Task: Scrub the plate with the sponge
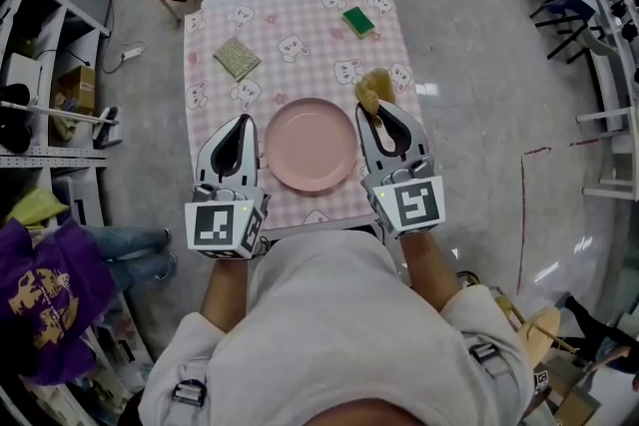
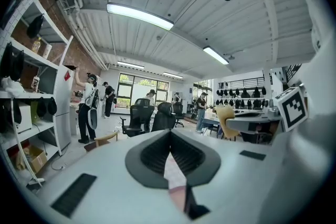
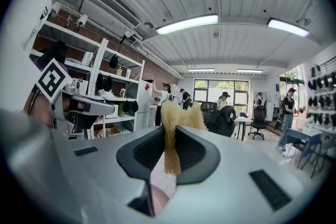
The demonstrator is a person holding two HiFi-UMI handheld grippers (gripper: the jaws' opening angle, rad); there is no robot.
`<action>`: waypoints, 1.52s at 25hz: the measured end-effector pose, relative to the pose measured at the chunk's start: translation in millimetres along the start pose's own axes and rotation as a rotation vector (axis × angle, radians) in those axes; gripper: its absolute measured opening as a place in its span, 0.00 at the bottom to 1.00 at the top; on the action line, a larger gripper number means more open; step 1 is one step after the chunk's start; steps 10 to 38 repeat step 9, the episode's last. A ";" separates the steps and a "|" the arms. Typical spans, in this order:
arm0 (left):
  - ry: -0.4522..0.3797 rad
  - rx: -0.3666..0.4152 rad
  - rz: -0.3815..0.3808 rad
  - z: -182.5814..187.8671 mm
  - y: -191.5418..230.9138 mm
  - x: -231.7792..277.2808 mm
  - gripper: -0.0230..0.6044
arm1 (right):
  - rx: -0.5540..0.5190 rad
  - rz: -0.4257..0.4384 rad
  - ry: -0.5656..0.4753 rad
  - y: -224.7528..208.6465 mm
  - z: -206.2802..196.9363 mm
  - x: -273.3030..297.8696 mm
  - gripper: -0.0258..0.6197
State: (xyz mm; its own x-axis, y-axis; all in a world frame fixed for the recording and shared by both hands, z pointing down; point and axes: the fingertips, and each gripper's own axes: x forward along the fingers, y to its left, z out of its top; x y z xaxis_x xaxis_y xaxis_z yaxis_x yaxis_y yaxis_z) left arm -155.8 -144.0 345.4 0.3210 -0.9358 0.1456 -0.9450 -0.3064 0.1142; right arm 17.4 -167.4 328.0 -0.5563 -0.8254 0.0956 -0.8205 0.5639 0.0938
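Tan sponge (image 1: 374, 91) pinched in right gripper (image 1: 383, 119), left gripper (image 1: 240, 127) closed, empty — head view: pink plate (image 1: 311, 146) between.

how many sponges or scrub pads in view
3: a green rectangular sponge, far right on the pink-checked table; an olive square scouring pad, far left; a tan fibrous sponge in the right gripper. None seem hidden.

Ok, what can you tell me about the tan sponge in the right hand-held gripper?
The tan sponge looks coarse and fibrous, loofah-like, with ragged edges. The right hand-held gripper is shut on it: a thin squeezed strip runs between the jaws and a wider tuft flares out past their tips. It sits beside the far right rim of the pink plate, apart from it, over the checked tablecloth. Only the jaws plainly touch it; whether it brushes the cloth can't be told.
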 end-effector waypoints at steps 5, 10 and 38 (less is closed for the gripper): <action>-0.004 0.000 0.001 -4.0 0.8 0.1 0.05 | -0.031 -0.038 0.031 -6.7 -5.1 -1.2 0.13; 0.001 0.000 0.002 -6.0 1.9 -2.8 0.05 | -0.029 -0.027 0.026 -1.8 -4.8 -2.9 0.13; 0.001 0.000 0.002 -6.0 1.9 -2.8 0.05 | -0.029 -0.027 0.026 -1.8 -4.8 -2.9 0.13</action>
